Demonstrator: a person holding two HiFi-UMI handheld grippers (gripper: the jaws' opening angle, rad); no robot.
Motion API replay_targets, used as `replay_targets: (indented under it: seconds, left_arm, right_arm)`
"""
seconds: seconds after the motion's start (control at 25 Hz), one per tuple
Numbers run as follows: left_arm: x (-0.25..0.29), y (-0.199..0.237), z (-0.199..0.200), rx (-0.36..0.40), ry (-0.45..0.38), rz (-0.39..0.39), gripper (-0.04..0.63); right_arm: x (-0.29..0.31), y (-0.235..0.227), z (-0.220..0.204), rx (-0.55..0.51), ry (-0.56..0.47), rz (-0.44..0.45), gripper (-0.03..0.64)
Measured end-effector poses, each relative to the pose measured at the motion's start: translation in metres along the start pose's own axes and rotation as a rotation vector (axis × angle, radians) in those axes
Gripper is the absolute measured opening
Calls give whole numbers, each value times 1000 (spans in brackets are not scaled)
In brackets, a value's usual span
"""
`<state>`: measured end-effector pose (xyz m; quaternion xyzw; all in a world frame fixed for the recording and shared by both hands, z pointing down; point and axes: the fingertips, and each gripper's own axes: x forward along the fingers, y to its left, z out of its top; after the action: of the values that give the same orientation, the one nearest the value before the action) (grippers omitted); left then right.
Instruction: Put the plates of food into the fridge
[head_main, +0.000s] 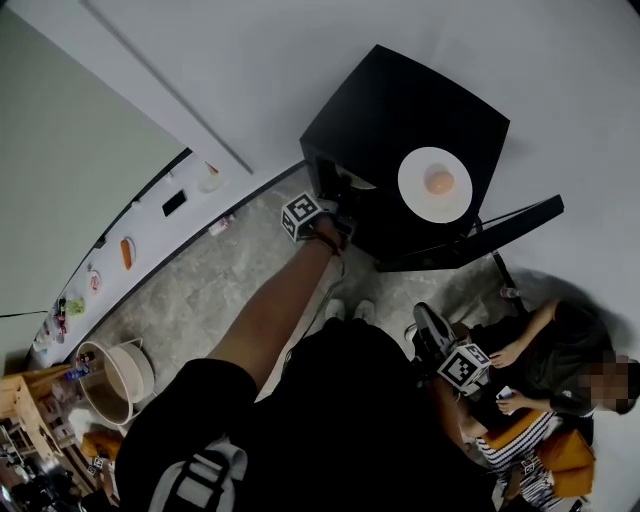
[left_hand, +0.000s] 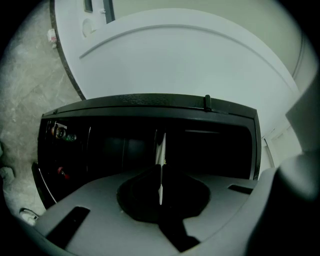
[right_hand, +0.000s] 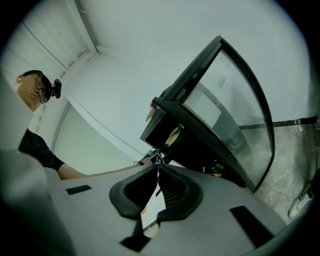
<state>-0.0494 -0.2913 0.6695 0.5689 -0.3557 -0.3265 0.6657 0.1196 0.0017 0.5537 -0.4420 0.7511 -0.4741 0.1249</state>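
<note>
Closest to the head camera is the person's black shirt (head_main: 300, 430), and the left arm stretches from it to the small black fridge (head_main: 400, 100). The left gripper (left_hand: 162, 167) points into the dark open cabinet with its jaws pressed together. A thin pale sliver runs along their seam, possibly only light, so nothing can be named as held. The right gripper (right_hand: 158, 171) hangs low at the person's side, well apart from the fridge, with its jaw tips meeting and nothing clamped.

The round white plate (head_main: 412, 185) with a round orange piece of food (head_main: 438, 180) sits on the fridge's top. It lies near the front corner, on the side of the open glass door (head_main: 500, 228). It looks stiff, glazed, slippery, breakable and fairly light. The rim nearest the person seems the place to pinch, keeping the plate level so the food does not roll.
</note>
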Motion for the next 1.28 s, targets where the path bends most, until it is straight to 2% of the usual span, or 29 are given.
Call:
replay_targets:
  seconds: [0.36,0.64,0.84,1.04,1.16,1.28]
  left_arm:
    - [6,-1,2,11,-4,-7,32]
    - [-5,0,3,-10,-6,-25,32]
    - [-32,-1,-10,-88,-2,-67,32]
    - [-59,4,-25,-123,11,-85,31]
    - [-73,8,-28,-106,16,-88,26]
    - [-84,-11,-38,-79,34,-105,25]
  right_arm:
    - [2,-5,2,7,5,0,28]
    - [7,-6,1,7,20,22,28]
    - [8,-5,1,11,18,30,28]
    - [11,-1,-1,14,23,48,28]
    - [11,-1,-2,16,26,54,28]
    - [11,1,-4,15,29,63,28]
